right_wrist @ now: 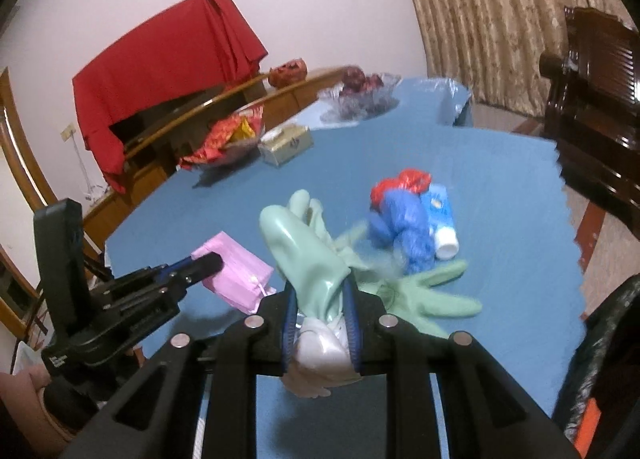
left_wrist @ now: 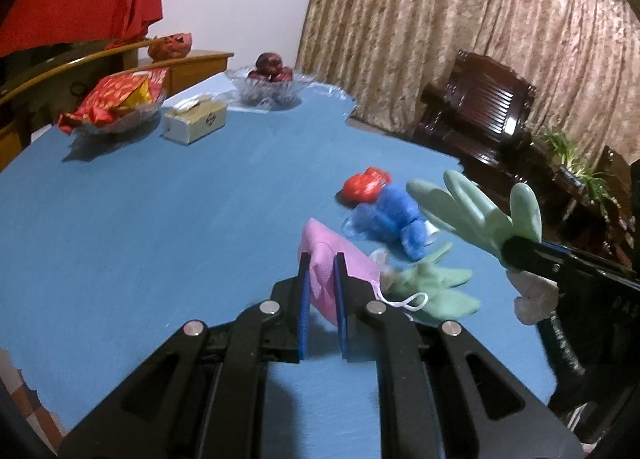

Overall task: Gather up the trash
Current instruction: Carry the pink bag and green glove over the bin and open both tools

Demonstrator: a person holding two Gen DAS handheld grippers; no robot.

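Observation:
My left gripper [left_wrist: 322, 259] is shut on a pink face mask [left_wrist: 340, 259] and holds it just above the blue table [left_wrist: 160, 219]; the mask shows in the right wrist view [right_wrist: 236, 275] too. My right gripper [right_wrist: 320, 291] is shut on a pale green rubber glove [right_wrist: 304, 251], lifted with its fingers pointing up [left_wrist: 472, 211]. A second green glove [right_wrist: 432, 295] lies flat on the table. Behind it lie a blue mesh puff [right_wrist: 404, 227], a red wrapper [right_wrist: 404, 183] and a blue and white tube [right_wrist: 440, 219].
At the table's far side stand a glass bowl of red snack packs [left_wrist: 116, 103], a small tissue box [left_wrist: 196, 123] and a glass bowl of dark fruit [left_wrist: 272, 83]. Dark wooden chairs [left_wrist: 480, 111] stand to the right. A black trash bag [right_wrist: 604, 359] shows at the right edge.

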